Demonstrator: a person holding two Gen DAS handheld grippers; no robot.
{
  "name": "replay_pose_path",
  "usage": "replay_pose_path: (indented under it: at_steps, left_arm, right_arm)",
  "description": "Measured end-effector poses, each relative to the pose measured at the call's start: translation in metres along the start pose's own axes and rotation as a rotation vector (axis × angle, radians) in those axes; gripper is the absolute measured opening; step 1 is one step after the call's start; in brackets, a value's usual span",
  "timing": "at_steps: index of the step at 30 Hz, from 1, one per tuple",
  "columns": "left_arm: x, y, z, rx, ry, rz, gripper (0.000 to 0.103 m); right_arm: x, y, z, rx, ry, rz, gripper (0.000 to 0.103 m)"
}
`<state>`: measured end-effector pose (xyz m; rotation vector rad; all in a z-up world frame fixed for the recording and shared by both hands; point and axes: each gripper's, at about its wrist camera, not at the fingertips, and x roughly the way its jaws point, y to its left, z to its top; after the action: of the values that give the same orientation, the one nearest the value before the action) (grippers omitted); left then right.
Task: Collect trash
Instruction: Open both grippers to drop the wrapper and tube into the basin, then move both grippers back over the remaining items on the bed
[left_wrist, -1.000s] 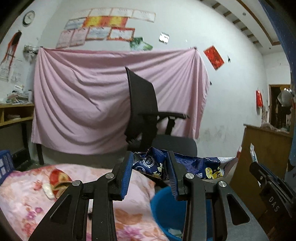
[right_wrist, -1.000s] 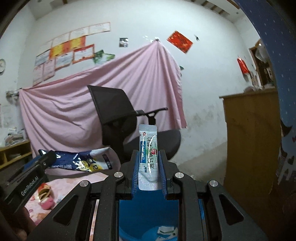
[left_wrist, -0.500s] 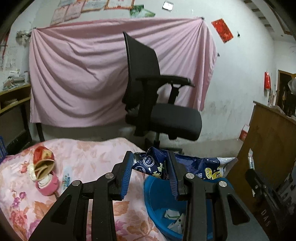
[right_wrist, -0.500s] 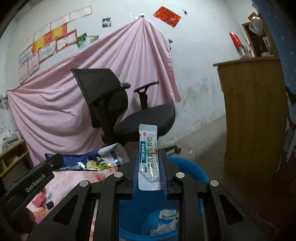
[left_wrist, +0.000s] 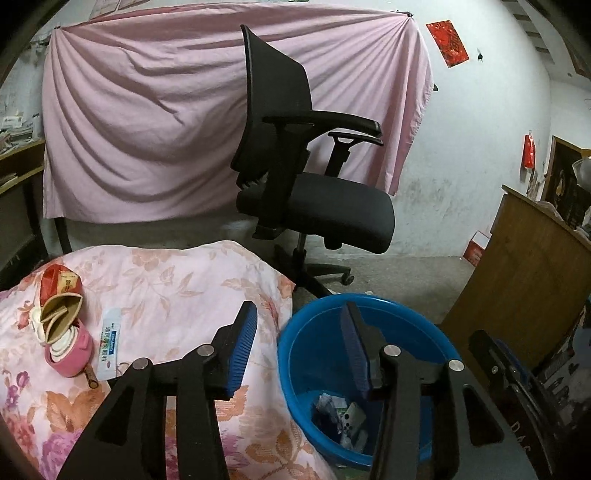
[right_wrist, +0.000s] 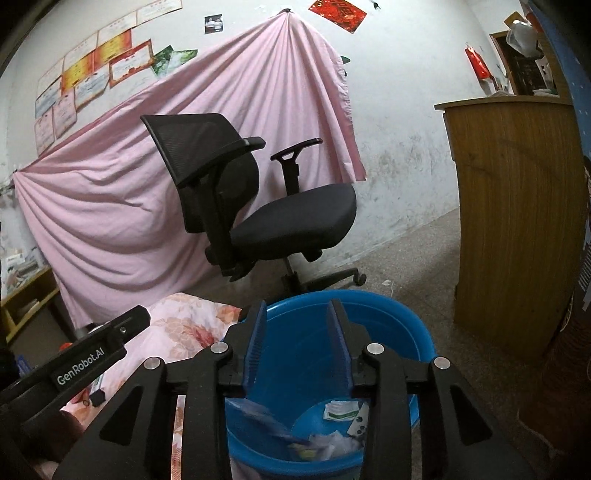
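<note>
Both loads just dropped — left gripper (left_wrist: 299, 350) and right gripper (right_wrist: 297, 349) above blue bin (left_wrist: 424, 325), jaws opening, nothing between. Snack bag and sachet gone from jaws; wrappers (right_wrist: 317, 443) in bin. White sachet (left_wrist: 110, 343) left of bin on floral quilt (left_wrist: 177, 291) — likely next.

Basin (left_wrist: 295, 354) right of the cloth-covered surface (left_wrist: 177, 295).
Wrappers (right_wrist: 332, 410) lie in the basin; office chair (left_wrist: 295, 177) behind it, wooden cabinet (right_wrist: 513, 221) to its right.

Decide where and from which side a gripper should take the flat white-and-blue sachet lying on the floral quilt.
Take the sachet across its narrow width near one end, coming from above. It lies flat and long on the soft quilt, so its long edges are likely easiest to pinch.
</note>
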<state>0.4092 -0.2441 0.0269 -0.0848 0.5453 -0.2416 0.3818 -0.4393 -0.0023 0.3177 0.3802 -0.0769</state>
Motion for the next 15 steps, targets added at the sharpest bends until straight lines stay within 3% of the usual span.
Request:
replay_pose_path:
  at_steps: [5, 11, 15]
  left_arm:
    - [-0.006, 0.008, 0.000, -0.021, -0.016, 0.004, 0.050]
    - [-0.026, 0.019, 0.005, -0.026, -0.093, 0.020, 0.059]
    - [-0.040, 0.027, 0.008, -0.014, -0.138, 0.046, 0.071]
  right_arm:
    - [-0.002, 0.002, 0.001, -0.006, -0.015, 0.001, 0.043]
    - [-0.014, 0.009, 0.004, -0.028, -0.077, 0.020, 0.053]
    - [-0.022, 0.016, 0.007, -0.031, -0.127, 0.039, 0.070]
